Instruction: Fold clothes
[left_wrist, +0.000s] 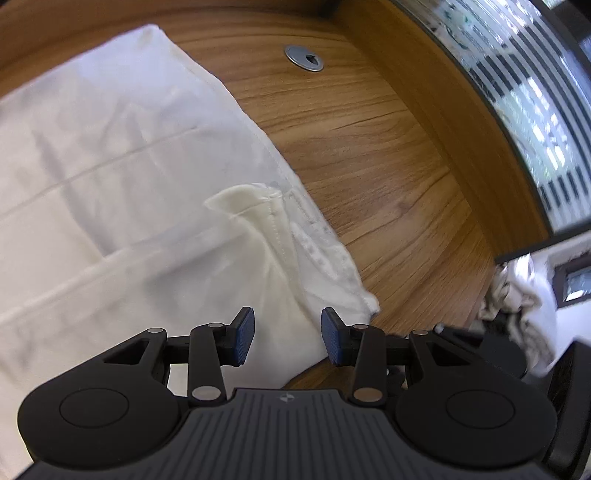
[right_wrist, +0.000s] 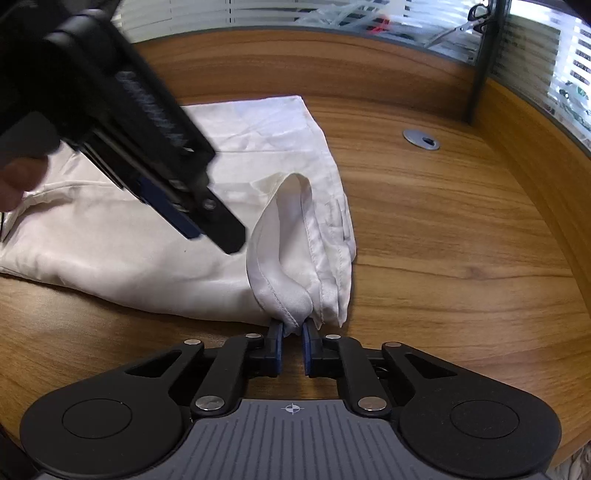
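Note:
A white garment (left_wrist: 110, 155) lies partly folded on the wooden table (left_wrist: 388, 177). My left gripper (left_wrist: 288, 338) hovers open above its near right corner, blue pads apart with nothing between them. In the right wrist view the same garment (right_wrist: 129, 240) stretches to the left. My right gripper (right_wrist: 293, 341) is shut on a stitched hem (right_wrist: 288, 310) at the garment's near edge, and the cloth rises from it in a loop. The left gripper (right_wrist: 207, 229) reaches in from the upper left above the cloth, held by a hand (right_wrist: 18, 177).
A round metal cable grommet (left_wrist: 304, 58) (right_wrist: 421, 139) is set into the table behind the garment. A wooden raised edge and a glass partition with blinds (right_wrist: 535, 55) bound the far side. A heap of pale cloth (left_wrist: 517, 295) lies off the table's right end.

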